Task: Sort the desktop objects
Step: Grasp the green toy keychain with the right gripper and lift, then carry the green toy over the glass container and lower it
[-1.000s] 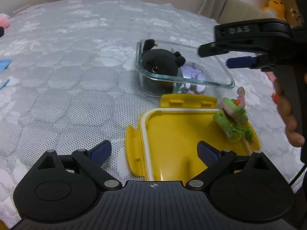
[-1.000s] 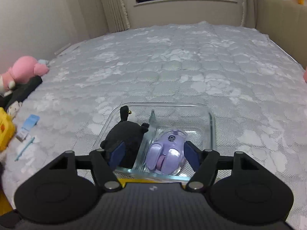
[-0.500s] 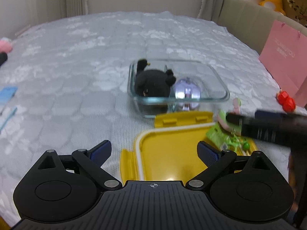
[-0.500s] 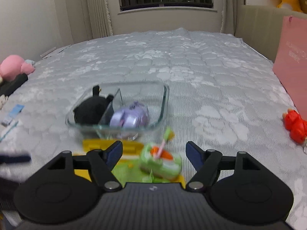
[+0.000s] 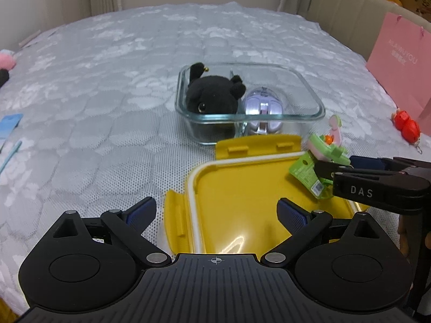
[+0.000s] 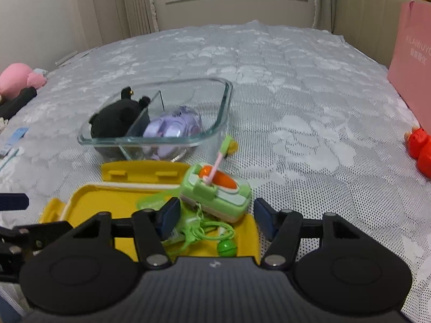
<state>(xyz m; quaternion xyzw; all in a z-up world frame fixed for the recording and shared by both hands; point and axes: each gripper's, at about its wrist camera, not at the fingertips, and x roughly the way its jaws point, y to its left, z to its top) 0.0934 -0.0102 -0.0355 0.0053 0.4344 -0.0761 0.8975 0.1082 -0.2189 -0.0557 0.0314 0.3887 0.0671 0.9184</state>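
Note:
A clear glass container (image 5: 320,110) (image 6: 226,102) on the bed holds a black plush (image 5: 212,97) (image 6: 115,118) and a purple mouse (image 5: 262,105) (image 6: 175,126). In front of it lies a yellow lid (image 5: 242,202) (image 6: 107,202). A green toy with an orange carrot (image 5: 323,148) (image 6: 215,191) rests on the lid's right edge, its green cord and ball (image 6: 226,247) trailing. My right gripper (image 6: 217,215) (image 5: 336,162) straddles this toy, its jaws closing, with the pads just beside it. My left gripper (image 5: 216,212) hangs open over the lid's near left part, holding nothing.
A pink paper bag (image 5: 401,67) (image 6: 412,53) stands at the right, with a red toy (image 5: 406,126) (image 6: 420,145) at its foot. A pink plush (image 6: 18,78) and a blue card (image 5: 9,123) lie at the left. Quilted bedcover surrounds everything.
My right gripper has come down from over the glass container to the green toy on the lid's edge, and its jaws have narrowed around it. The left gripper has barely moved.

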